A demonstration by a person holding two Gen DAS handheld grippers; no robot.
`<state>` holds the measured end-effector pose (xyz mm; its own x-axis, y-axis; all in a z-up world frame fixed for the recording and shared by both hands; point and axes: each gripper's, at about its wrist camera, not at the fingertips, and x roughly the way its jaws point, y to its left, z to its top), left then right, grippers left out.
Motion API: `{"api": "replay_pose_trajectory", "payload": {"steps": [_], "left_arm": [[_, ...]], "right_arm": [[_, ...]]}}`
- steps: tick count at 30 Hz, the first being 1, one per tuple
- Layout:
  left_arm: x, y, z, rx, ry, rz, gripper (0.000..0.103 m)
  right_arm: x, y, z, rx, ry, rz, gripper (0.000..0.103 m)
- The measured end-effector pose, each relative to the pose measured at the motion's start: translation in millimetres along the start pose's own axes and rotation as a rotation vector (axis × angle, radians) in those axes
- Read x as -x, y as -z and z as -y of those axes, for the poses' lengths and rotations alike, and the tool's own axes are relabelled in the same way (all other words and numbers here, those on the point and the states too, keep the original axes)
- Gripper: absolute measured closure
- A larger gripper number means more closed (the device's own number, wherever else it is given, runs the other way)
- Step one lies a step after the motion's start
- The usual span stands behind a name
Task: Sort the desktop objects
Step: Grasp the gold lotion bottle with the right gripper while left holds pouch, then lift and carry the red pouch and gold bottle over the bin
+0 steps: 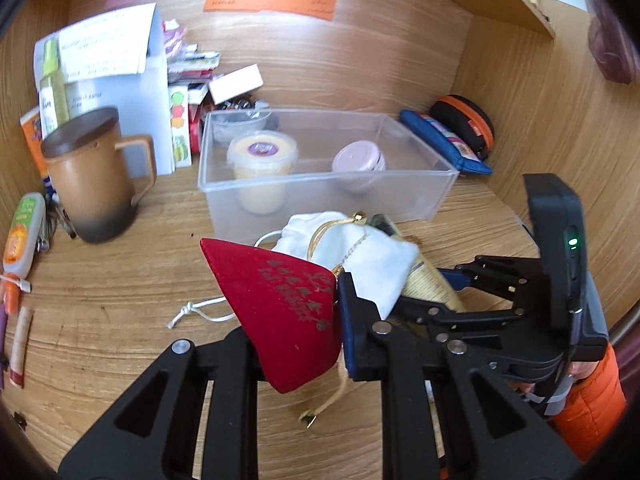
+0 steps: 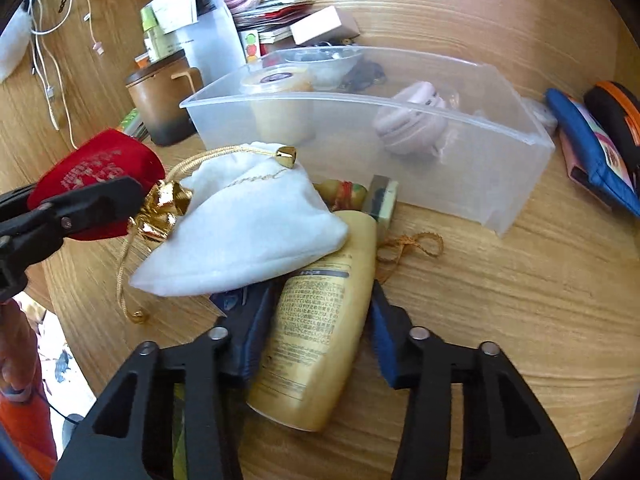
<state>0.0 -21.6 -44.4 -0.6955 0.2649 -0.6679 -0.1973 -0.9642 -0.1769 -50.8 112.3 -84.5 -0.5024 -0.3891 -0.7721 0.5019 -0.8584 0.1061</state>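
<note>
My left gripper point(image 1: 298, 320) is shut on a red velvet pouch point(image 1: 280, 312) with gold print and holds it above the desk; the pouch also shows in the right wrist view point(image 2: 100, 172). My right gripper point(image 2: 316, 300) has its jaws around a cream lotion bottle point(image 2: 312, 320) lying on the desk, closing on its sides. A white drawstring pouch point(image 2: 248, 232) lies partly on the bottle's top. The clear plastic bin point(image 1: 328, 184) stands behind, holding a yellow-lidded tub point(image 1: 262, 156) and a pink round case point(image 1: 360, 160).
A brown lidded mug point(image 1: 92, 176) stands left of the bin. Papers, a white box and a green bottle point(image 1: 52, 84) crowd the back left. A blue pouch point(image 1: 444, 140) and a black-orange case point(image 1: 468, 124) lie at the right. Small tubes lie along the left edge.
</note>
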Motion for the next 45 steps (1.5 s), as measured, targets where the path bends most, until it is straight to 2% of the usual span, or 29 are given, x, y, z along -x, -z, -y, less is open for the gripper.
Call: {"api": "replay_pose_trajectory", "payload": {"steps": [4,8,11,31,39,42,45], "left_arm": [[-8.7,4.1,-6.3,0.025,-0.006,-0.022,0.085],[-10.1,4.6,-9.0,0.038,-0.011,-0.026,0.085],[-7.7,0.9,-7.6,0.030,-0.021,-0.021,0.085],[12.9,-40.9,16.4,-0.018,-0.048,0.068,0.085],[19.9,-60.2,24.8,-0.062,-0.071,0.105,0.085],[21.7,-65.9,26.7,-0.074,-0.078,0.115,0.085],[24.9,-72.5,28.4,-0.086,-0.085,0.131,0.085]], "right_arm": [[-3.0,-2.3,-0.4,0.026,0.011,0.000,0.071],[0.5,-1.5,7.7,-0.020,-0.014,0.006,0.075],[8.0,-1.0,12.6,-0.040,0.009,0.035,0.078],[73.2,-11.8,45.8,-0.109,0.009,0.224,0.079],[93.3,-24.6,46.0,-0.091,-0.026,0.266,0.079],[101.1,-29.9,43.0,-0.066,0.006,0.289,0.079],[107.5,-34.4,43.3,-0.059,0.001,0.302,0.079]]}}
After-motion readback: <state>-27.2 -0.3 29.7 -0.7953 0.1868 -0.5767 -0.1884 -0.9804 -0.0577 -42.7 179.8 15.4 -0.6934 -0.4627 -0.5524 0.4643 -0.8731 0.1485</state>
